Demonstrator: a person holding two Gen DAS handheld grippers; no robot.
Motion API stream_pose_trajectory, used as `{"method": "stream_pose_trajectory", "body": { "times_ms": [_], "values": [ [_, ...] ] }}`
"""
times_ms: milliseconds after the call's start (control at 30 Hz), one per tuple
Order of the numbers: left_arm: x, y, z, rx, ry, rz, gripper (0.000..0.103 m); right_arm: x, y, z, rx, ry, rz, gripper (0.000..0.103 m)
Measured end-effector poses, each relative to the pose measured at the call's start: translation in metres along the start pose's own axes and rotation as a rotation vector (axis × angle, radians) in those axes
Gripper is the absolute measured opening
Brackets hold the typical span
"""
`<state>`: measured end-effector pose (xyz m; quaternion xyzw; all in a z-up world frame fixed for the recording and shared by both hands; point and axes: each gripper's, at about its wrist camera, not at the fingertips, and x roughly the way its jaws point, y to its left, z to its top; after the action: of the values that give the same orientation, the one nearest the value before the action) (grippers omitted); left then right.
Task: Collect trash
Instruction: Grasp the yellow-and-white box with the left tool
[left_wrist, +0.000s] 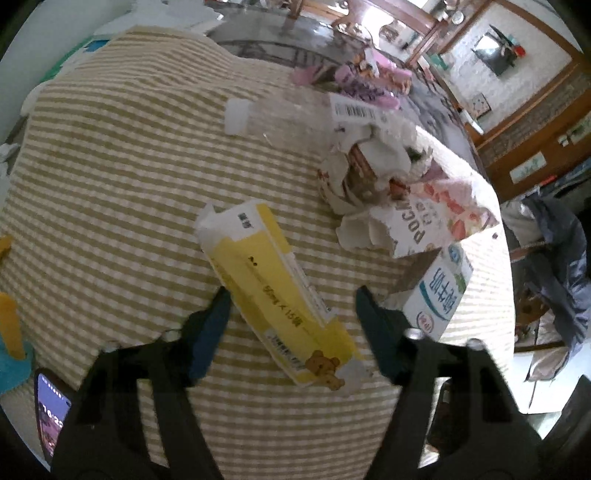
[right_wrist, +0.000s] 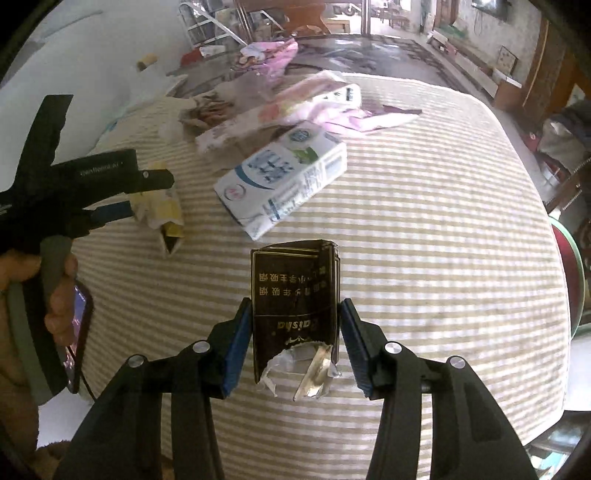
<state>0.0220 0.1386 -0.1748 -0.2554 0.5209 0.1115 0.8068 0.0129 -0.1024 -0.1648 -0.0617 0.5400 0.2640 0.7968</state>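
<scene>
A yellow box (left_wrist: 269, 280) with a bear print lies flat on the striped cloth (left_wrist: 122, 173), between the fingers of my left gripper (left_wrist: 293, 291). The jaws stand open, with a gap on the right side of the box. In the right wrist view, that left gripper (right_wrist: 147, 192) reaches over the same yellow box (right_wrist: 164, 212). My right gripper (right_wrist: 295, 301) is shut on a dark brown cigarette pack (right_wrist: 295, 284) with a torn end, held above the cloth. A white and blue milk carton (right_wrist: 284, 177) lies just beyond it.
The milk carton (left_wrist: 439, 291), a pink torn box (left_wrist: 436, 221) and crumpled wrappers (left_wrist: 369, 162) lie heaped at the right. A phone (right_wrist: 79, 325) rests near the person's hand (right_wrist: 59, 288). A red and green round container (right_wrist: 569, 266) stands off the table's right edge.
</scene>
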Motion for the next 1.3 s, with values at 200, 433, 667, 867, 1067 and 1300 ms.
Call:
{"method": "stream_pose_trajectory", "body": {
  "times_ms": [200,433,667,867,1067,1300],
  "values": [
    [-0.001,-0.003,-0.007,0.097,0.025,-0.016,0.037,0.011,0.005,0.002,-0.027,0.034,0.011,0.048],
    [-0.011,-0.007,-0.031,0.22,0.093,-0.054,0.031,0.016,0.007,0.002,-0.046,0.047,0.009,0.048],
    [-0.015,-0.005,-0.035,0.193,0.062,-0.015,0.042,0.02,0.006,0.002,-0.029,0.058,0.012,0.058],
    [-0.012,-0.011,-0.03,0.155,0.041,0.001,0.052,0.016,0.001,-0.002,-0.015,0.052,0.02,0.065],
    [0.0,-0.01,-0.027,0.107,0.06,0.0,0.049,0.012,-0.005,-0.006,0.0,0.041,0.021,0.065],
    [-0.018,-0.006,-0.031,0.093,-0.02,0.021,0.033,0.013,-0.006,-0.005,0.012,0.043,0.022,0.065]
  ]
}}
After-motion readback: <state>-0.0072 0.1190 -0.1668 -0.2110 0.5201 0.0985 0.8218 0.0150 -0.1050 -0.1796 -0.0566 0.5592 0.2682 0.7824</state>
